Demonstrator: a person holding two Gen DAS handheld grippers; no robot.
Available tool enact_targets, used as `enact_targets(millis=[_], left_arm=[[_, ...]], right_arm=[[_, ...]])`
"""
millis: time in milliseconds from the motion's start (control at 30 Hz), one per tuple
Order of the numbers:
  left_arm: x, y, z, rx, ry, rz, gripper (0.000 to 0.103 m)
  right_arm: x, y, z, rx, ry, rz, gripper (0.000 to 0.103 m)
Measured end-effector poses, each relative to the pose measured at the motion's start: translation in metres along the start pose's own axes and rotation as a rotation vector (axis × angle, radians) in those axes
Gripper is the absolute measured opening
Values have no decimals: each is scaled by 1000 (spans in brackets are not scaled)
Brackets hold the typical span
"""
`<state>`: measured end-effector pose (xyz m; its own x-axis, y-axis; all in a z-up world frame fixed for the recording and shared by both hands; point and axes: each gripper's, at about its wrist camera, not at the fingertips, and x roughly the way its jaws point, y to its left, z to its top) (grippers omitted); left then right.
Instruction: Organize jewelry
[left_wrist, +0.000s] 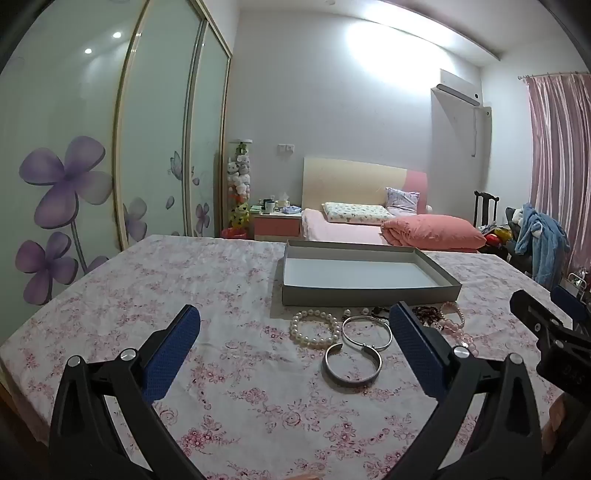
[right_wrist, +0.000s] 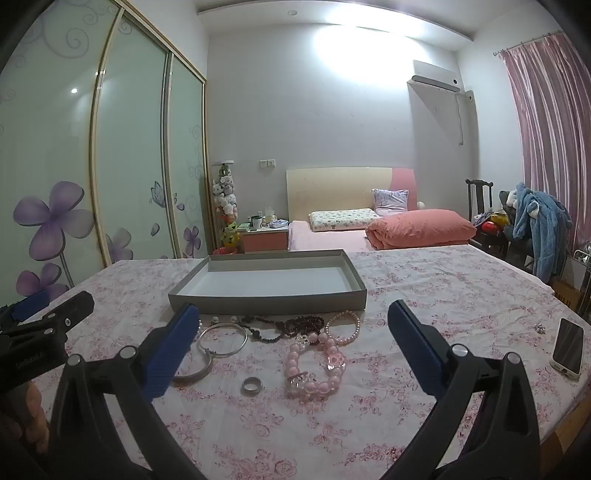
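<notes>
On the floral tablecloth, jewelry lies at six o'clock of the empty grey box; left gripper and right gripper hover wide-jawed, holding nothing.

The left gripper is wide open over the flowery table. A pearl bracelet and two silver bangles lie near a grey box.

Faint lettering on neighbouring tool body; not legible.
</notes>
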<state>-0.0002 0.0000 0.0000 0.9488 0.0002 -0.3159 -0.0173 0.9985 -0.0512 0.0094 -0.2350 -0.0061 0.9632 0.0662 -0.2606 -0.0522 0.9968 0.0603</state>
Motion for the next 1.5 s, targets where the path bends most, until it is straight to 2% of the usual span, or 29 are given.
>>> enact_targets(millis=[1500], left_arm=[[-2, -2, -1, 5, 8, 3, 101]], right_arm=[[1, -1, -1, 3, 6, 0, 99]])
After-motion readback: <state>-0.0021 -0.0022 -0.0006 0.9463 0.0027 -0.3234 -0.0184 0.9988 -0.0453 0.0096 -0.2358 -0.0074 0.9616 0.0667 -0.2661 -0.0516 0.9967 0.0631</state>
